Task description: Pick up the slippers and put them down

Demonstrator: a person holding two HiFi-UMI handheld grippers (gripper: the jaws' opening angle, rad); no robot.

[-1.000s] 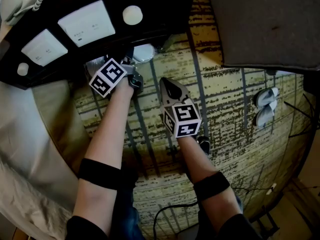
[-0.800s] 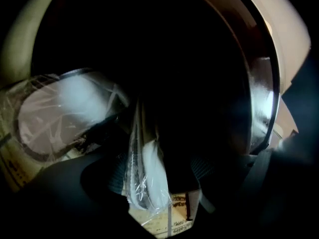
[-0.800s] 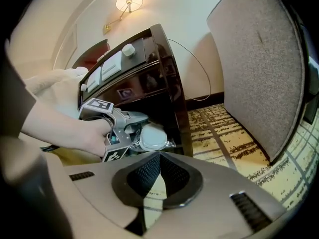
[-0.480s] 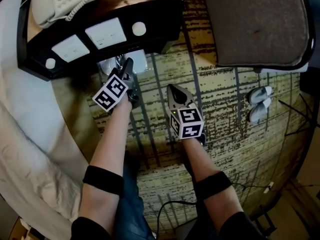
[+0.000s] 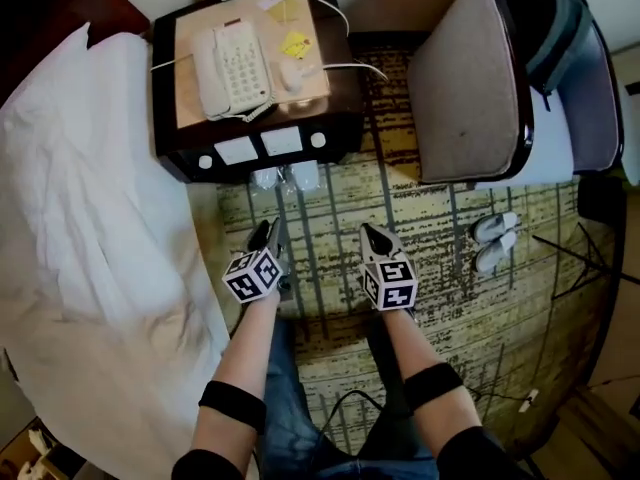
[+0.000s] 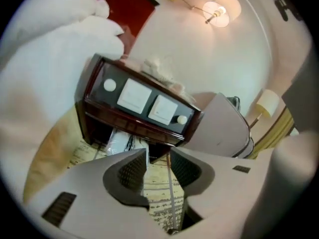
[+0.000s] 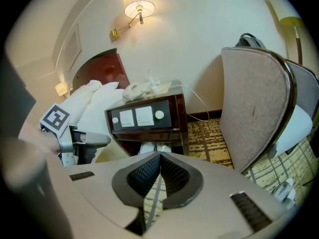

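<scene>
A pair of pale slippers (image 5: pixel 495 240) lies on the patterned carpet by the armchair's foot, far right of both grippers; the right gripper view shows them at its lower right edge (image 7: pixel 285 189). Two white plastic-wrapped packets (image 5: pixel 285 176) sit under the nightstand (image 5: pixel 255 146), ahead of the grippers (image 6: pixel 115 142). My left gripper (image 5: pixel 268 232) hangs above the carpet; its jaws (image 6: pixel 158 156) have just been closing and stand a little apart with nothing between them. My right gripper (image 5: pixel 369 231) floats beside it, shut and empty (image 7: pixel 160 156).
The dark nightstand carries a telephone (image 5: pixel 232 66) and cables. A white bed (image 5: pixel 90 218) fills the left. A grey armchair (image 5: pixel 470 78) stands at the right, with a bag on it. Black cables cross the floor near the person's legs (image 5: pixel 340 418).
Both grippers have risen away from the packets under the nightstand, and the head view has pulled back. The nightstand top, bed and armchair have come into view.
</scene>
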